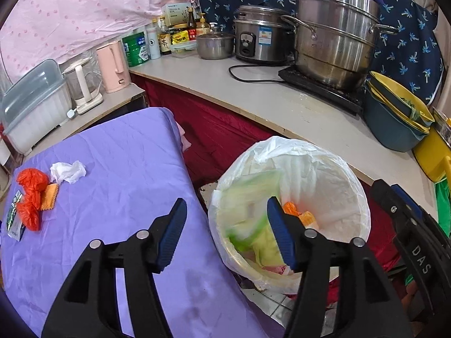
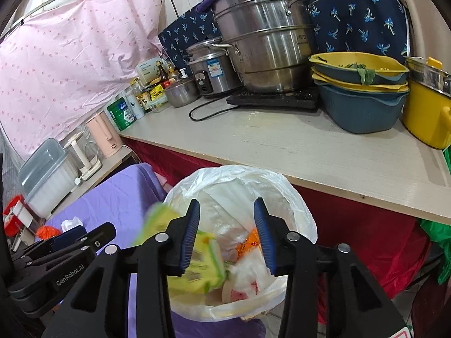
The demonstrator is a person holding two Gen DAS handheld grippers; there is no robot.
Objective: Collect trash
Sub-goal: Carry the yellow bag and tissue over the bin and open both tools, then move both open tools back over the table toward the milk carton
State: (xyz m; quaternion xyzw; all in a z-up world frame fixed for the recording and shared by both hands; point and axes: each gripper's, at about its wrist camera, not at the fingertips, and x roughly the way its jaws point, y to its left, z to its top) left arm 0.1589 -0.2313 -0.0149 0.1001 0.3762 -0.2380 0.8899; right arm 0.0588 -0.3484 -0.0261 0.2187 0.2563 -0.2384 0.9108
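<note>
A bin lined with a white plastic bag (image 1: pixel 318 169) stands on the floor between the purple-covered table (image 1: pixel 112 169) and the counter; it also shows in the right wrist view (image 2: pixel 282 194). A blurred green-yellow wrapper (image 1: pixel 253 225) (image 2: pixel 208 270) lies or falls inside it, beside orange scraps (image 2: pixel 248 242). My left gripper (image 1: pixel 225 225) is open and empty, straddling the table edge and the bin rim. My right gripper (image 2: pixel 225 231) is open and empty above the bin. On the table's left lie a white tissue (image 1: pixel 69 171), an orange bag (image 1: pixel 31 197), an orange-yellow wrapper (image 1: pixel 50 195) and a small carton (image 1: pixel 14 217).
The counter (image 1: pixel 282 104) behind the bin holds a steel steamer pot (image 1: pixel 335 36), a rice cooker (image 1: pixel 259 36), stacked blue and yellow basins (image 1: pixel 394 118) and bottles. A pink kettle (image 1: pixel 111 66) and a dish box (image 1: pixel 33 104) stand at the left. Red cloth hangs below the counter.
</note>
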